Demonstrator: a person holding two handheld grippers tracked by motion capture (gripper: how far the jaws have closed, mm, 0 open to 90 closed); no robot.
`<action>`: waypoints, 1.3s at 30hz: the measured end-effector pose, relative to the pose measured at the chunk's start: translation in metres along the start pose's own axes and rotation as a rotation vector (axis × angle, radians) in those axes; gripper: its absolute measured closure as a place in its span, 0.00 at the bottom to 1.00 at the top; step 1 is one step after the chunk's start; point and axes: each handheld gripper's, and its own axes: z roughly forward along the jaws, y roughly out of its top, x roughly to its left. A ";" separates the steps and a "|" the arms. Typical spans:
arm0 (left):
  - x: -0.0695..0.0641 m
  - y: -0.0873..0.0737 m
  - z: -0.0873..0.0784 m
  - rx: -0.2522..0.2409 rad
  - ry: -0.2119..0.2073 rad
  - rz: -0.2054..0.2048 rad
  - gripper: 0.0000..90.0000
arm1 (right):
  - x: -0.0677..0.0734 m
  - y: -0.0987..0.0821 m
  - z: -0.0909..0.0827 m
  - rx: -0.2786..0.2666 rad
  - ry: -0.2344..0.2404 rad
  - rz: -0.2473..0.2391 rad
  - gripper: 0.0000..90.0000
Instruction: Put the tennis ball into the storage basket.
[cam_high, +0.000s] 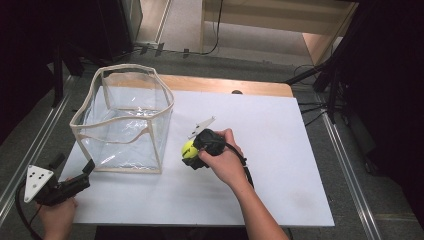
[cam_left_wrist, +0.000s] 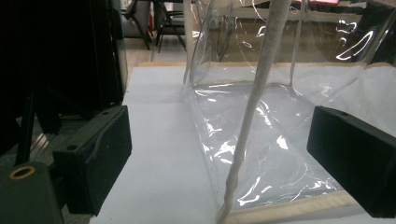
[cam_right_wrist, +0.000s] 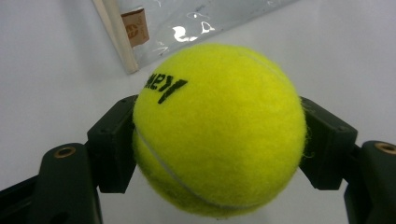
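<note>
Two grippers work above a white board (cam_high: 280, 165). Left gripper (cam_high: 90, 167), jaws spread and holding nothing, rests at the near corner of the clear bag (cam_high: 122, 120). Right gripper (cam_high: 192, 152) pinches the tennis ball (cam_high: 189, 148) just beside the bag's right side.

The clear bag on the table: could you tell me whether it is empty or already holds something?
Empty: the clear bag stands open-topped with nothing inside; the tennis ball is outside, clamped in the right gripper.
</note>
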 end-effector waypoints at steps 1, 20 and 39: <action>0.000 0.000 0.000 0.000 0.000 0.000 0.08 | 0.000 0.002 0.000 -0.001 -0.002 -0.001 0.26; 0.001 0.000 0.000 -0.001 -0.002 -0.005 0.08 | -0.001 0.029 -0.017 -0.026 0.000 -0.036 0.26; 0.000 0.000 0.000 0.001 0.005 0.000 0.08 | -0.003 0.052 -0.035 -0.038 0.000 -0.062 0.26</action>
